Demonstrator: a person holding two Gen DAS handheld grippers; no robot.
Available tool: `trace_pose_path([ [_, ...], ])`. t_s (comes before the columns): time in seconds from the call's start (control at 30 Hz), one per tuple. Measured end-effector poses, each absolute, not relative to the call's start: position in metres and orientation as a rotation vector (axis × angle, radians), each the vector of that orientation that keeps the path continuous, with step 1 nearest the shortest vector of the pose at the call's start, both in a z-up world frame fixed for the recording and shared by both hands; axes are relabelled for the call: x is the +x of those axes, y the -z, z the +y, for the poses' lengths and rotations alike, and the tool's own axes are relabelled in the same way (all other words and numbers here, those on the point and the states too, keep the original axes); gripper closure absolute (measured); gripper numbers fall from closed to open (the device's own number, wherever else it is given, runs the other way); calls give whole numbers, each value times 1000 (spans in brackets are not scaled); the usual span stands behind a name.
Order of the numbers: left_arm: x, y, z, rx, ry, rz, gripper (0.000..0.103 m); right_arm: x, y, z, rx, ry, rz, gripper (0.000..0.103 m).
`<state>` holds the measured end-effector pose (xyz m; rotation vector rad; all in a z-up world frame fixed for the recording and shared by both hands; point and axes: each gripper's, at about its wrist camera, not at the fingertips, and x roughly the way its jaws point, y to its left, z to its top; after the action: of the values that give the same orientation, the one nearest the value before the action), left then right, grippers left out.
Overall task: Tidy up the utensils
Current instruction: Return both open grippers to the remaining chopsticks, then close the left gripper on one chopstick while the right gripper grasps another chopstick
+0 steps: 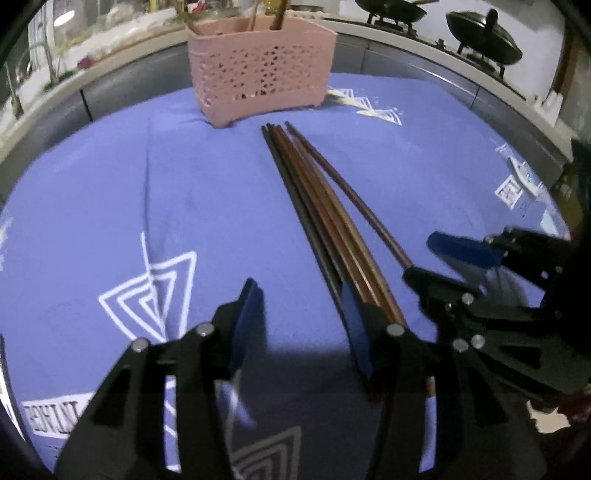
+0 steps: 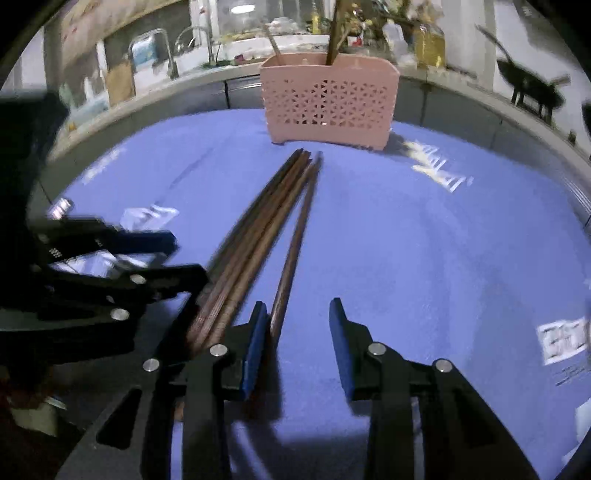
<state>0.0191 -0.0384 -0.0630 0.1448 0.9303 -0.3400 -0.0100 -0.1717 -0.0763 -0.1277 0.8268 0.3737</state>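
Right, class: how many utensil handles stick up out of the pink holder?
2. A thin handle rises from the pink holder. A thicker brown handle stands just to its right in both views. Shorter utensils may be hidden inside.

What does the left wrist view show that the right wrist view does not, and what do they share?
Only the left wrist view: a lidded black pot on the stove and a white triangle print on the cloth. Only the right wrist view: a faucet and a yellow bottle. Both: the pink basket, the chopsticks on the blue cloth, and the open left gripper and right gripper.
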Motion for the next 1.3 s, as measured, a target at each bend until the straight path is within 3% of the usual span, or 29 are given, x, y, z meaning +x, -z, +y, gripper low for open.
trace_pose_path([
  [0.43,53,66,-52,208,261,913,60,2,78,-203,-72,-301,823,70],
  [0.53,56,64,-47,195,277,918,85,4,78,-204,-73,-311,822,94],
  [0.57,55,65,-45,193,279,920,92,4,78,-205,-72,-313,824,94],
  [0.63,54,65,-38,188,275,924,96,5,78,-208,-65,-314,830,95],
  [1.0,19,66,27,92,285,973,96,-27,79,-242,-41,-325,915,95],
  [1.17,29,63,34,33,339,1006,87,-15,76,-248,54,-344,937,94],
  [1.3,54,62,23,87,335,986,87,15,75,-238,91,-382,961,94],
])
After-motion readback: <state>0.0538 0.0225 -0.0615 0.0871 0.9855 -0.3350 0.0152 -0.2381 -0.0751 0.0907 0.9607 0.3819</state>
